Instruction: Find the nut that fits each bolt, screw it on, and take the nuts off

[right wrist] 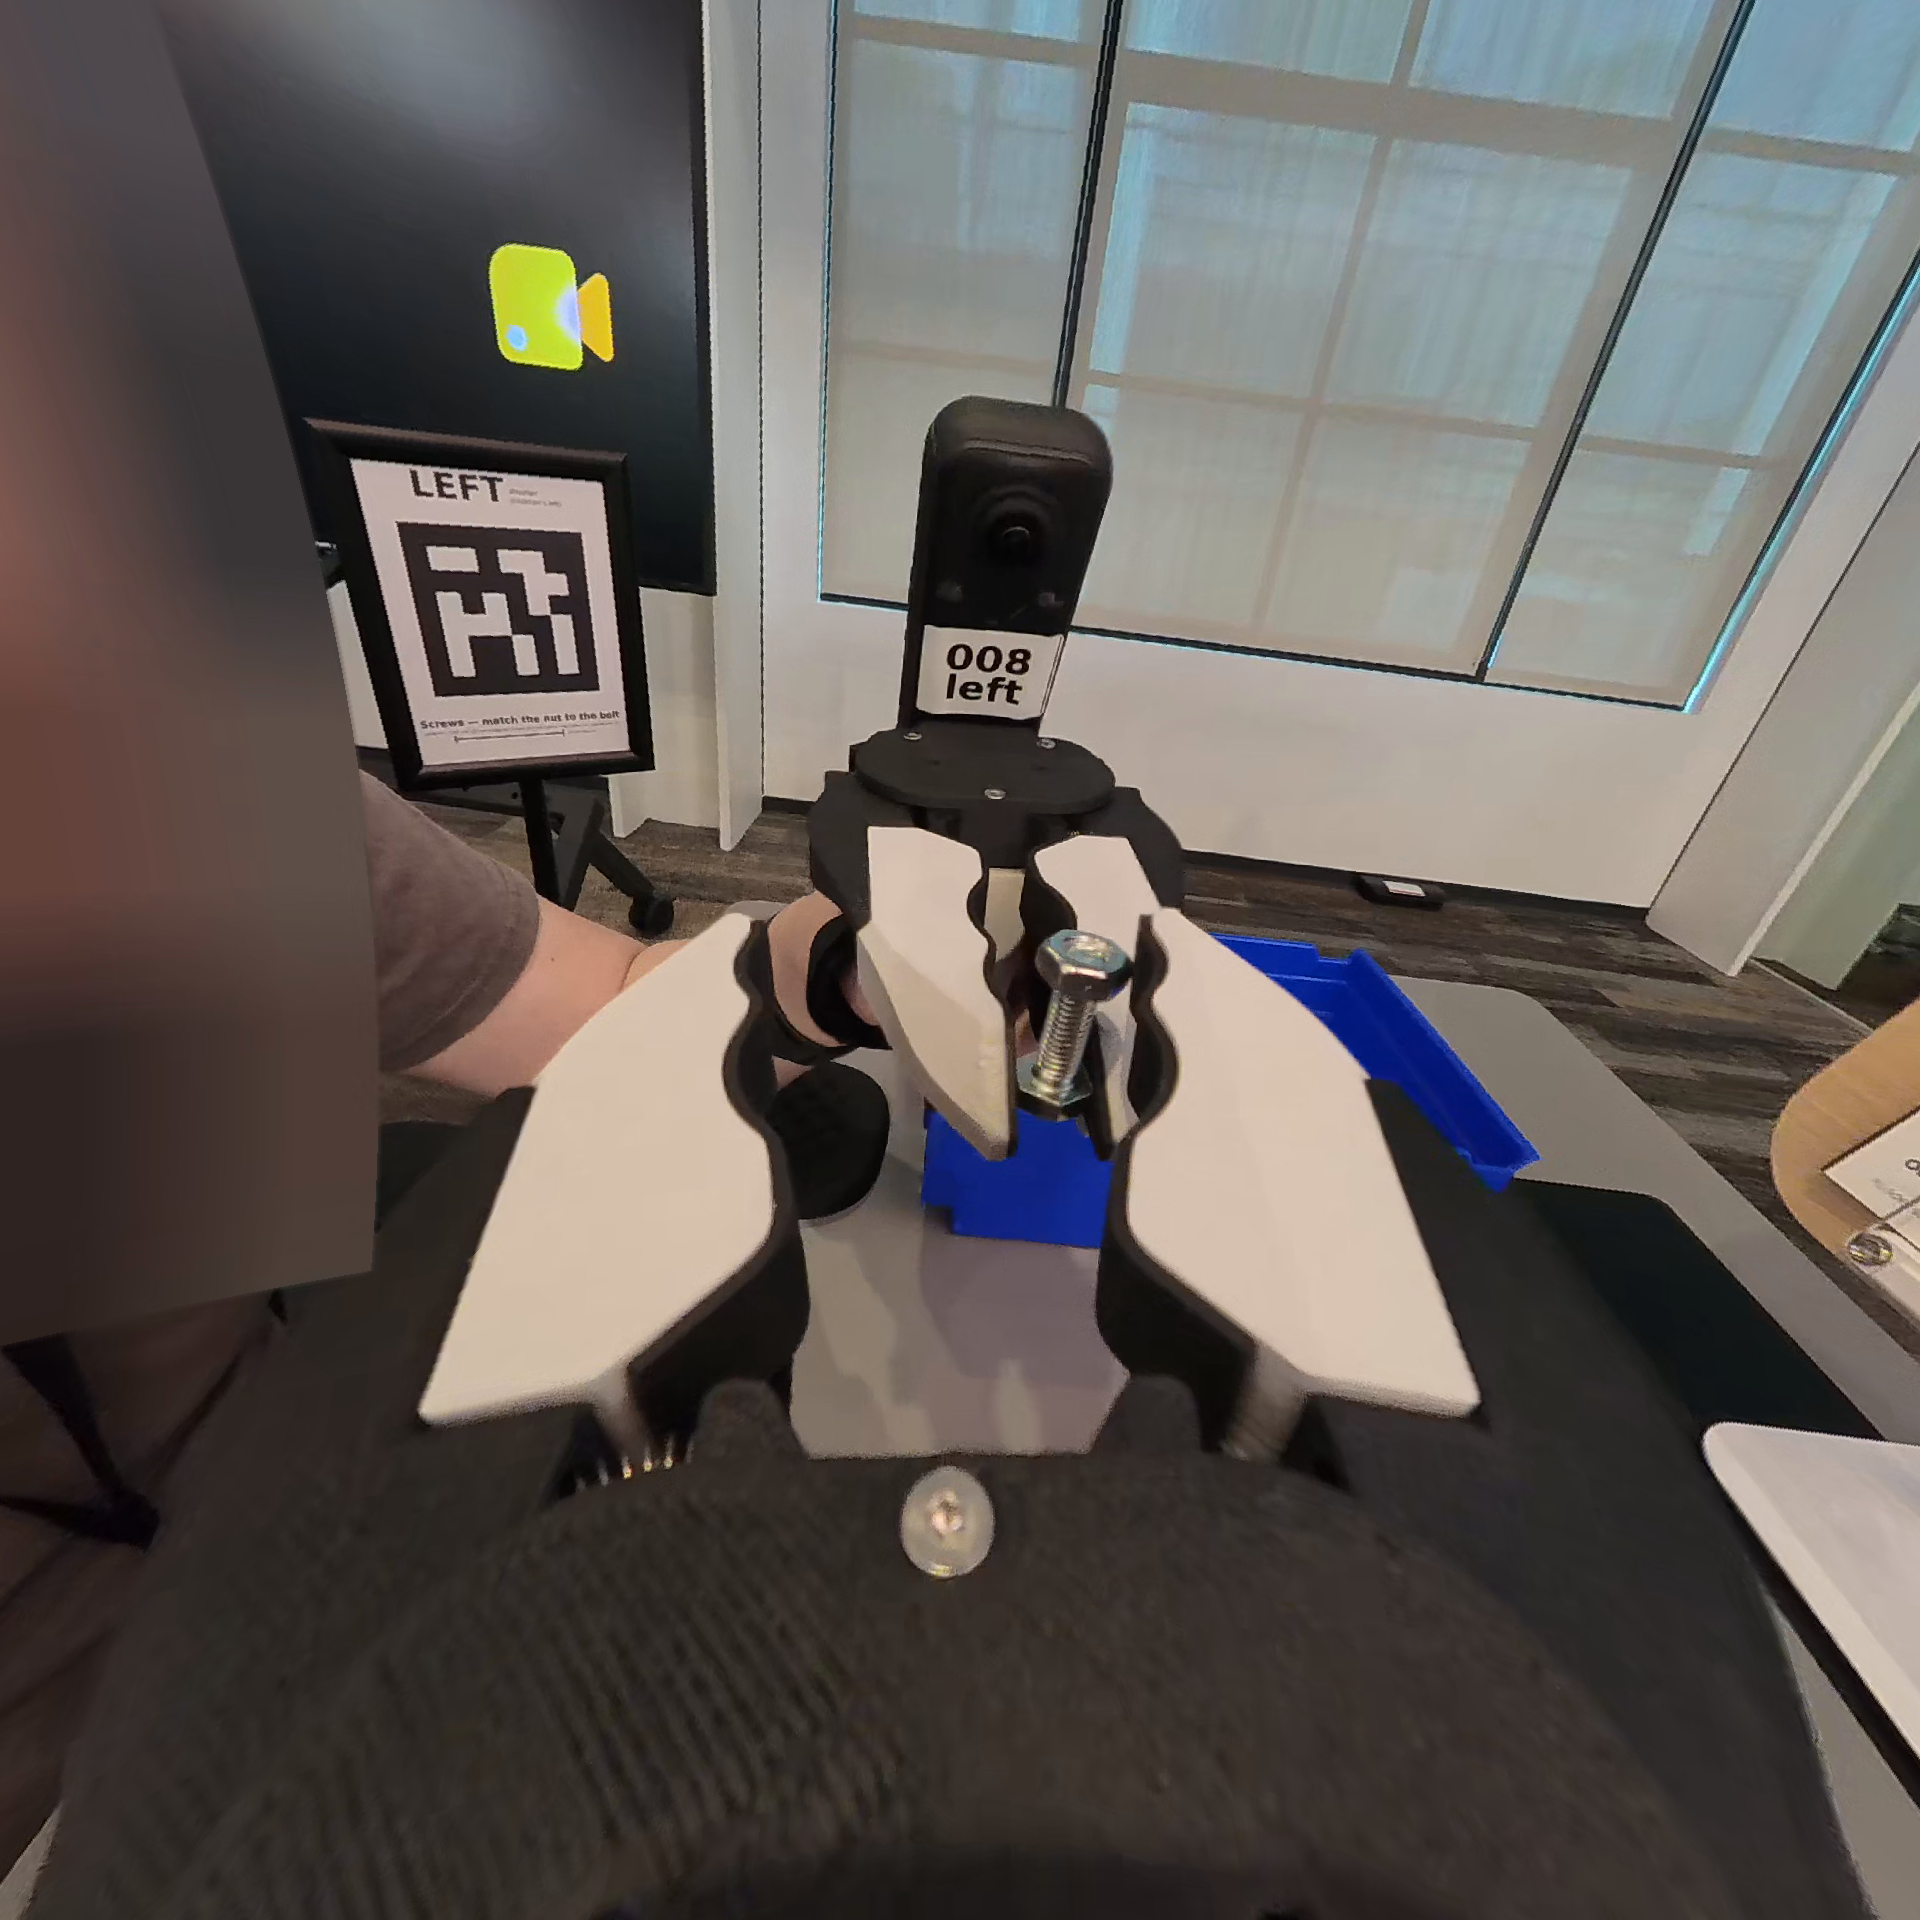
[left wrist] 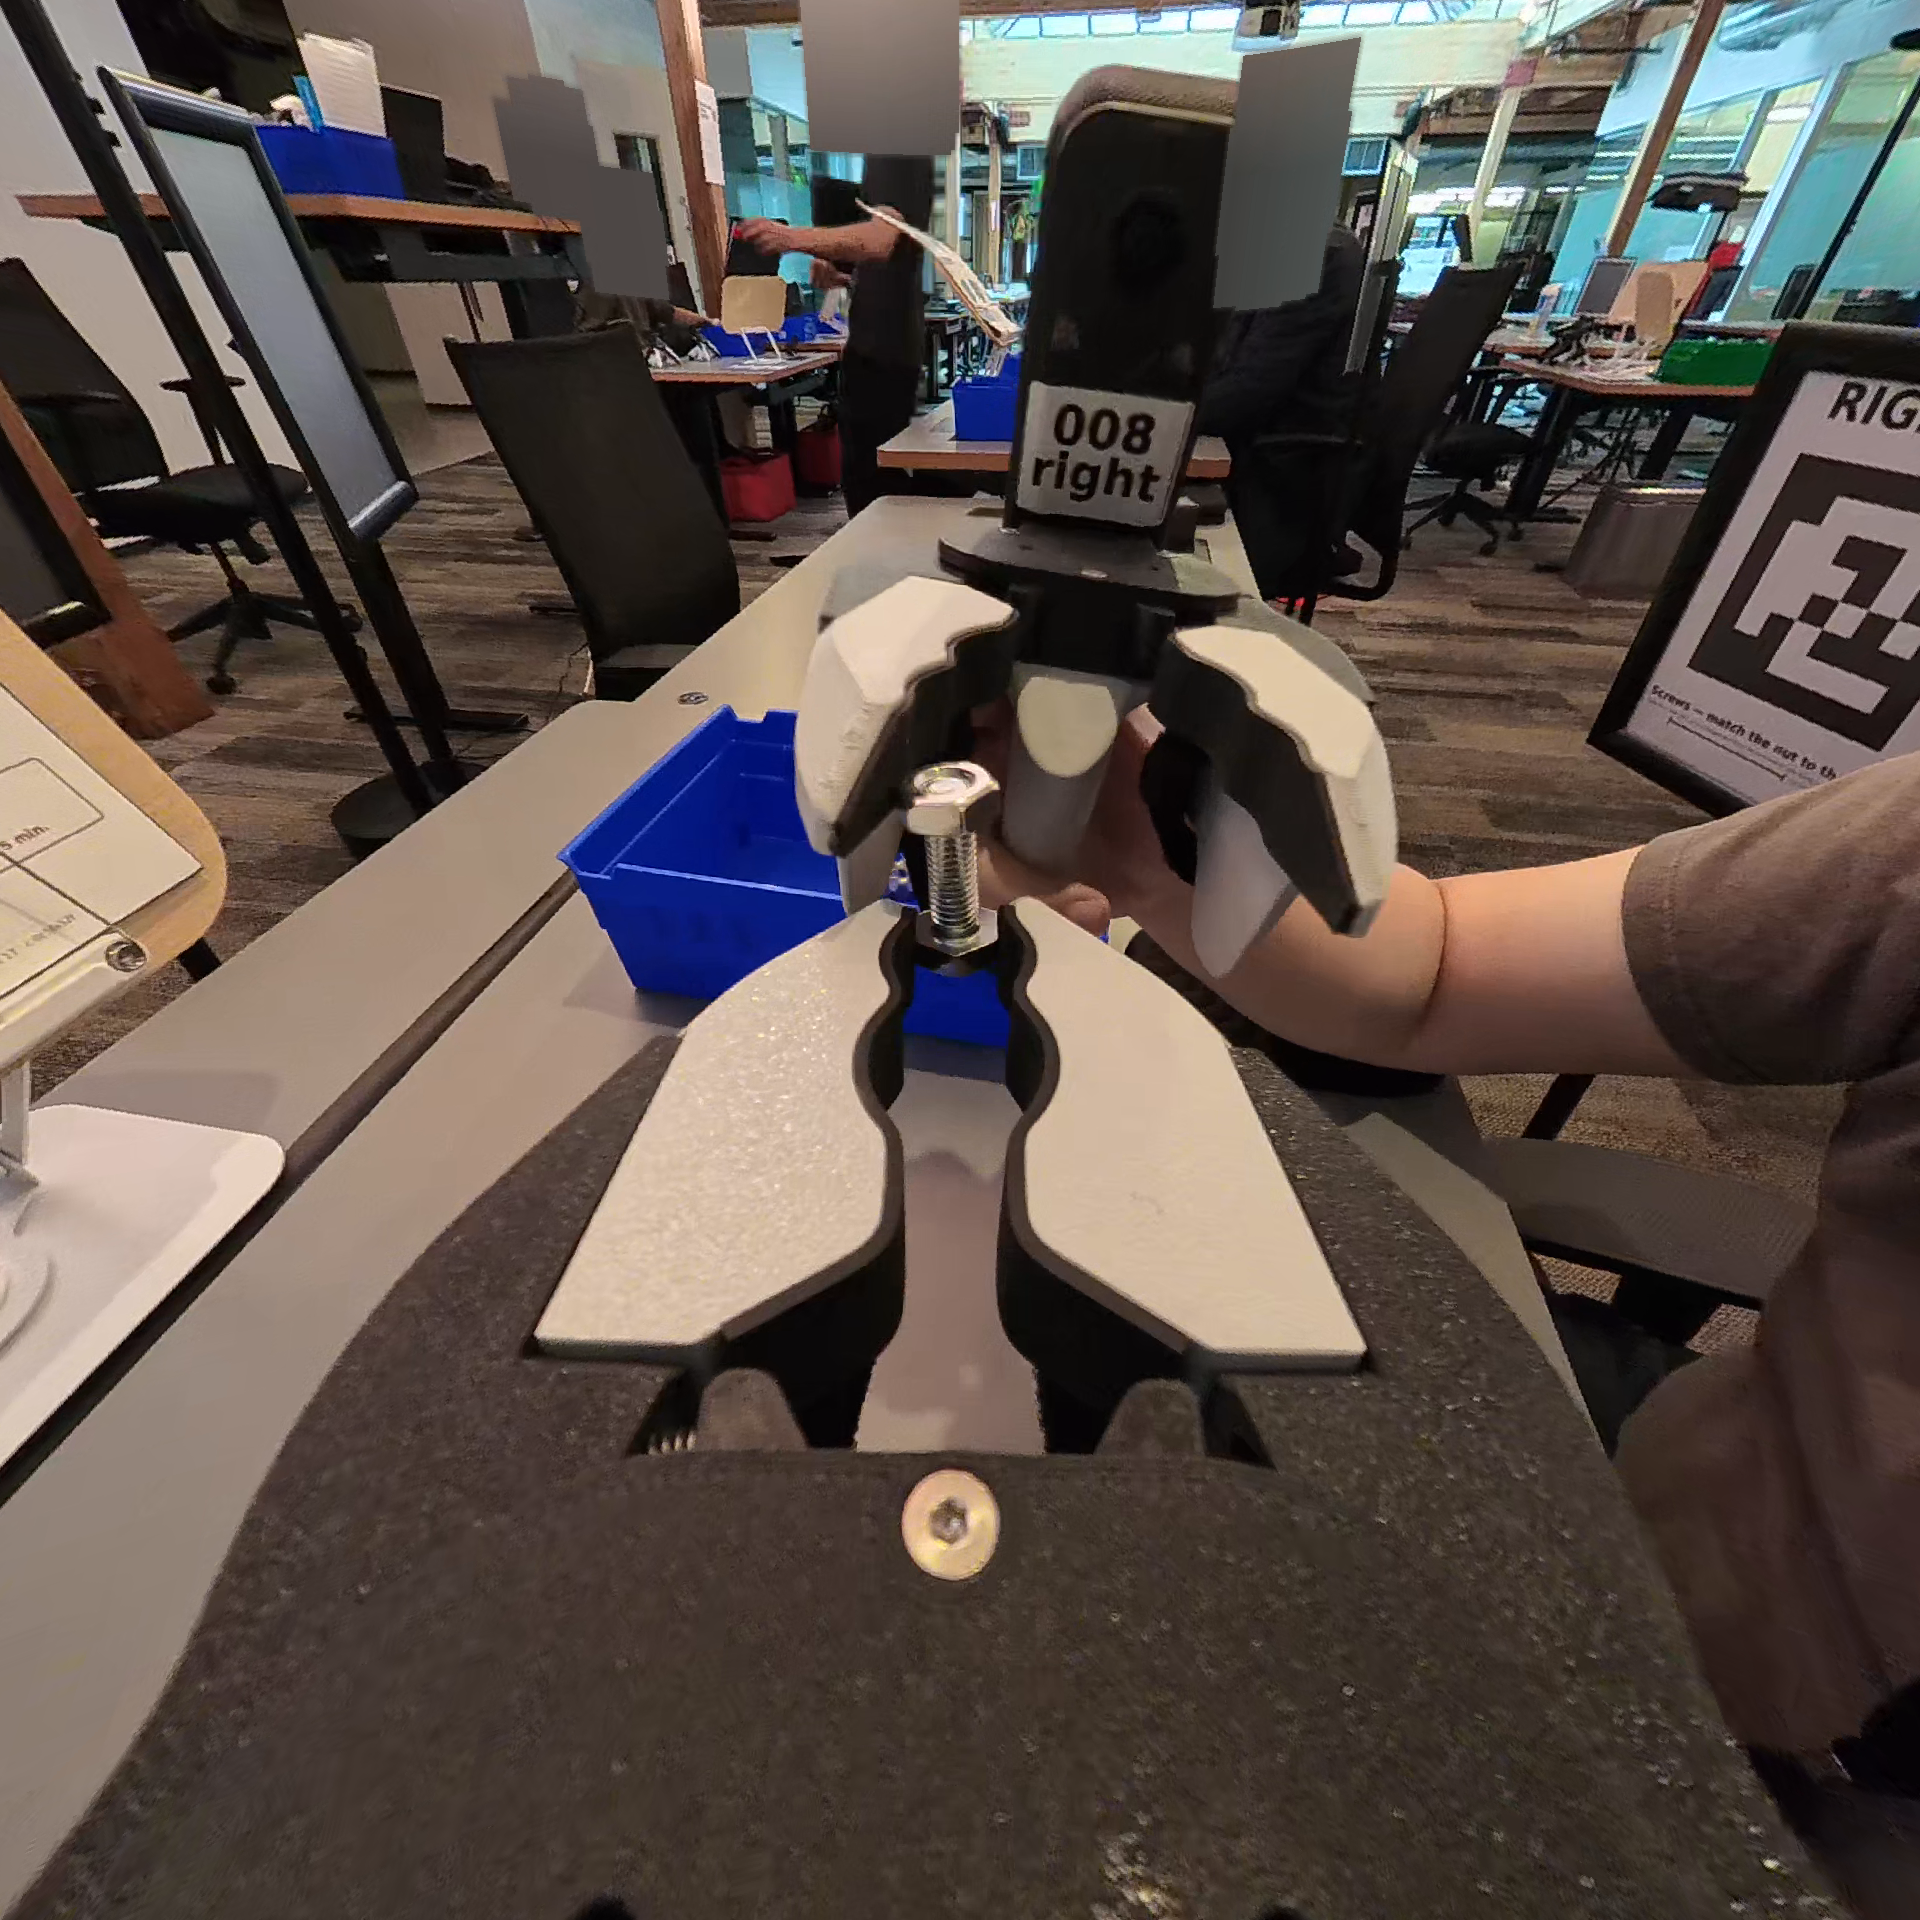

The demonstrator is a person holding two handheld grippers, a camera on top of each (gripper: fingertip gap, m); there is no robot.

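A silver hex bolt (left wrist: pixel 952 862) stands upright in the air above the blue bin, head up, with a hex nut (left wrist: pixel 954 941) threaded on its lower end. My left gripper (left wrist: pixel 954 935) is shut on the nut and so holds the bolt. The right wrist view shows the bolt (right wrist: pixel 1068 1013), the nut (right wrist: pixel 1055 1086) and the left gripper (right wrist: pixel 1049 1127) from the opposite side. My right gripper (right wrist: pixel 951 935) is wide open and faces the left one. The bolt head lies next to one of its fingers (right wrist: pixel 1226 1049). It also shows in the left wrist view (left wrist: pixel 1107 894).
An open blue bin (left wrist: pixel 707 862) stands on the grey table (left wrist: pixel 416 935) below the grippers, also in the right wrist view (right wrist: pixel 1382 1039). Framed marker signs (left wrist: pixel 1818 582) (right wrist: pixel 499 603) stand at either side. A paper on a stand (left wrist: pixel 62 883) is beside the table. Chairs and people are beyond. One gripper's finger ends stand about 4 cm off the other's.
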